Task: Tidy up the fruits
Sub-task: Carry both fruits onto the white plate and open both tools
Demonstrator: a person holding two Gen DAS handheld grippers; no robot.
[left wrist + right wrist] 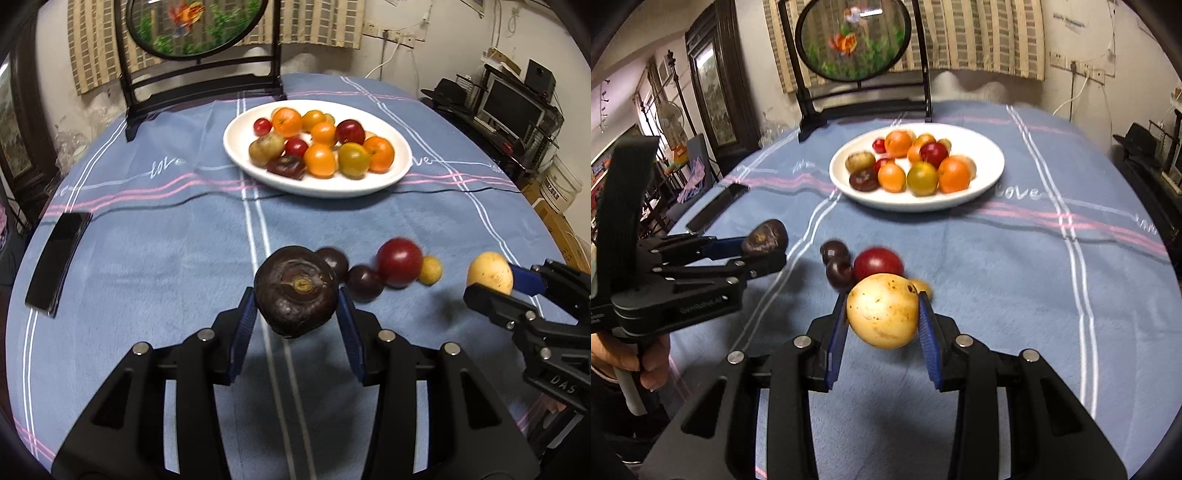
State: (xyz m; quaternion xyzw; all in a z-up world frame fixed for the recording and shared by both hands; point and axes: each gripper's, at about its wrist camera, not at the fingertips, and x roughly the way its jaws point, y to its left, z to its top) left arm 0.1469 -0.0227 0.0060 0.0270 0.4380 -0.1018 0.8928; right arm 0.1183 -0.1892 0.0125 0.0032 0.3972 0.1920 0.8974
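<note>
My left gripper point(297, 293) is shut on a dark purple-brown round fruit point(295, 284), held above the blue tablecloth. My right gripper point(882, 299) is shut on a speckled yellow fruit point(882, 317), also off the cloth; in the left wrist view it shows at the right edge point(493, 282). Between them on the cloth lie a red plum point(399, 260), two dark fruits point(334, 260) point(364, 282) and a small yellow one point(430, 269). Farther back, a white oval plate point(317, 186) holds several oranges, red plums and other fruit.
A black phone point(57, 258) lies at the left of the table. A round painted screen on a black stand point(199, 74) rises behind the plate. A thin black cable point(461, 190) runs across the cloth in front of the plate. A hand point(646, 365) grips the left tool.
</note>
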